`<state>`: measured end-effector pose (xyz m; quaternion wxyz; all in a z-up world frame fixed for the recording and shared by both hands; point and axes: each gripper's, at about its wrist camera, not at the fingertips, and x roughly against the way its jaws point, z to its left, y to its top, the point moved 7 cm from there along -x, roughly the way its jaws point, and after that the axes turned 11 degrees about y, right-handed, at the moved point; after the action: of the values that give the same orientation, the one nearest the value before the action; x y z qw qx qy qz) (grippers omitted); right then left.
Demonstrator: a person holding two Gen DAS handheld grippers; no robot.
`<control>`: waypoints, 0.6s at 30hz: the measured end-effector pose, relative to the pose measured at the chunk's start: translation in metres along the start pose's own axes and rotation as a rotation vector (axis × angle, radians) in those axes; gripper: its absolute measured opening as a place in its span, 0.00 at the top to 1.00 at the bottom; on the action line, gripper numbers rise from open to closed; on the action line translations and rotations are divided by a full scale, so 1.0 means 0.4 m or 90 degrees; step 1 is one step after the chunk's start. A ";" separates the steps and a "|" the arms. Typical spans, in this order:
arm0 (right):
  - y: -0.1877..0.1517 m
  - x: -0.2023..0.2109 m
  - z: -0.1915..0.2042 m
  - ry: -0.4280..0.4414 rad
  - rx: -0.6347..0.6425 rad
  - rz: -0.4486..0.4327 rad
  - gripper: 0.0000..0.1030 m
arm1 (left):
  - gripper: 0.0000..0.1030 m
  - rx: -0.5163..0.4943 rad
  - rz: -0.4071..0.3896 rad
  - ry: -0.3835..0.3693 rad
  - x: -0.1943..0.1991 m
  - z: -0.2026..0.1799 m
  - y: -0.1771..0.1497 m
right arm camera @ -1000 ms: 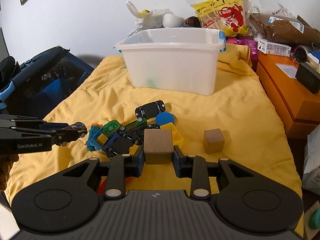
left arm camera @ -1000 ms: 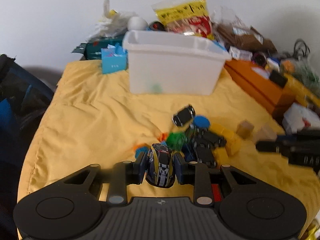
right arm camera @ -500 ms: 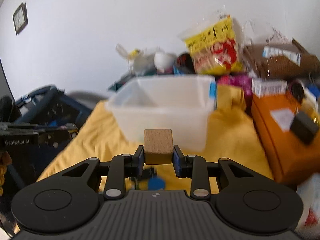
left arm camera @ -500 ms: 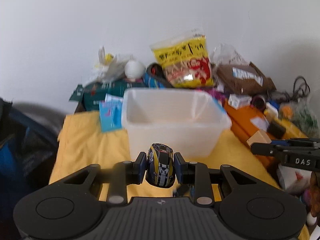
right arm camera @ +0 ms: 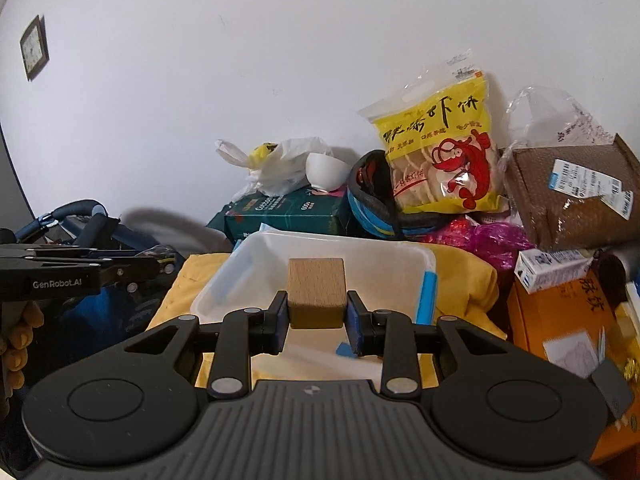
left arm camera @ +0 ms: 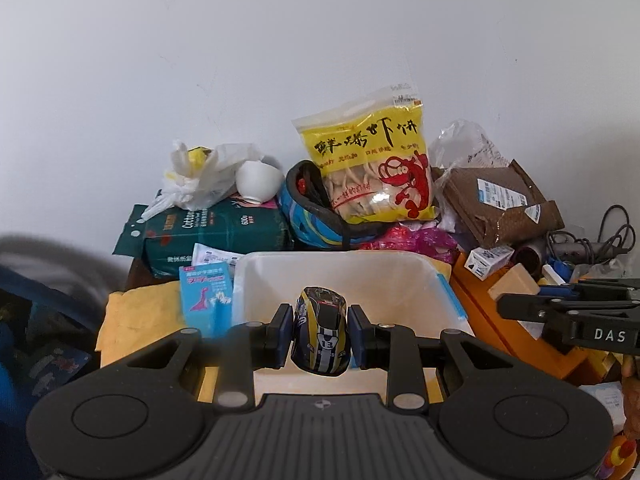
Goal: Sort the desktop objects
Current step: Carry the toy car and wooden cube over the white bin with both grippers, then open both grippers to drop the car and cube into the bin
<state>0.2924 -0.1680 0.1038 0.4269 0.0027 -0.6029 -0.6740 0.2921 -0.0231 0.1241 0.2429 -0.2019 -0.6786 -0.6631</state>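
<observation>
1. Left wrist view: the left gripper (left arm camera: 320,330) pinches one toy car (left arm camera: 320,330), yellow and dark with white stripes, between its two blue pads (left arm camera: 283,330), nose pointing away from the camera.
2. One white plastic bin (left arm camera: 436,280) sits directly beneath and beyond the car, on a yellow cloth (left arm camera: 128,312).
3. Right wrist view: the right gripper (right arm camera: 317,322) clamps one wooden cube (right arm camera: 317,293) between its two pads, held above the near rim of the same bin (right arm camera: 224,284).
4. From the left view, the other gripper shows at the right edge with the cube (left arm camera: 514,286) at its tip, just right of the bin.
5. Behind the bin stand one yellow prawn-cracker bag (left arm camera: 372,168), one white bowl (left arm camera: 258,180), one green tissue pack (left arm camera: 216,236) and one brown parcel (left arm camera: 500,204).
6. One orange box (right arm camera: 560,316) lies to the bin's right.
</observation>
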 end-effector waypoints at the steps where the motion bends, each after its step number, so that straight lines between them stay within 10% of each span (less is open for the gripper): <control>1: 0.007 -0.011 -0.004 -0.001 0.000 0.008 0.68 | 0.68 -0.002 0.008 -0.004 -0.012 -0.002 0.007; 18: 0.015 -0.194 -0.108 -0.053 -0.041 0.138 0.63 | 0.59 0.000 0.105 0.015 -0.172 0.000 0.044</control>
<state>0.3674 -0.1574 0.0572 0.4719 -0.1042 -0.5949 -0.6423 0.3579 -0.0191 0.0972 0.3044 -0.2493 -0.6569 -0.6432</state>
